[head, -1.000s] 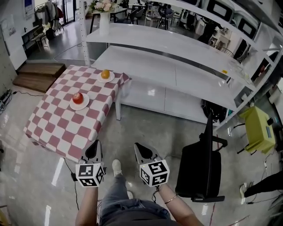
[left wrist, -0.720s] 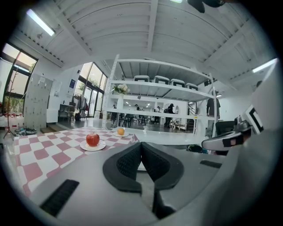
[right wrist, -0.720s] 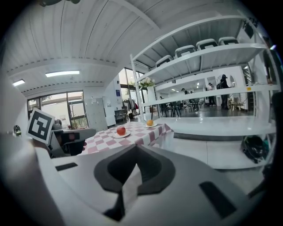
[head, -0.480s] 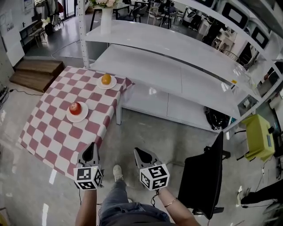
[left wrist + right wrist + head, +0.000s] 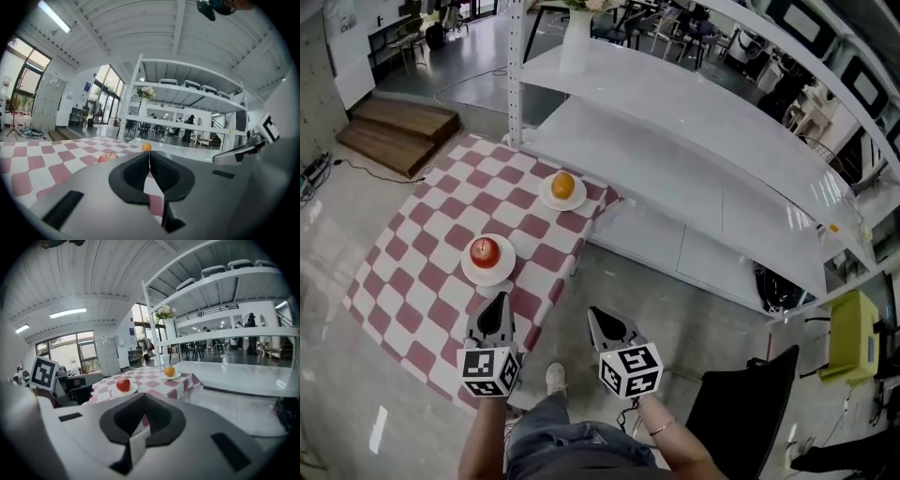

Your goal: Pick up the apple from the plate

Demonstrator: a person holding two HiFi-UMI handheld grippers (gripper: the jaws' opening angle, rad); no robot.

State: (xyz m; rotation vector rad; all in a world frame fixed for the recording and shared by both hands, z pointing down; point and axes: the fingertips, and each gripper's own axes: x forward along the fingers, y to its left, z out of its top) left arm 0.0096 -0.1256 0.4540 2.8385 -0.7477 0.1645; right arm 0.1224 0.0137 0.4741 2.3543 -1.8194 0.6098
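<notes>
A red apple [image 5: 485, 251] sits on a white plate [image 5: 490, 272] on the red-and-white checked table [image 5: 412, 272]. The left gripper [image 5: 496, 302] is shut and empty; its tip hangs over the table's near edge, just short of the plate. To its right, the right gripper [image 5: 596, 315] is over the floor beside the table, jaws together and empty. The left gripper view shows the apple [image 5: 108, 158] low behind the closed jaws of the left gripper [image 5: 149, 157]. In the right gripper view the apple [image 5: 123, 384] and its plate [image 5: 124, 391] lie ahead of the right gripper [image 5: 143, 397].
An orange [image 5: 563, 185] on a second plate [image 5: 551, 199] sits at the table's far corner. A white shelving unit [image 5: 694, 122] with a flower vase [image 5: 575, 28] runs behind the table. A black chair [image 5: 741, 412] stands at lower right, wooden steps [image 5: 394, 131] at upper left.
The person has walked toward the table, so it and the apple are now much closer to both grippers. The left gripper has come over the table's edge. Both jaws have stayed shut.
</notes>
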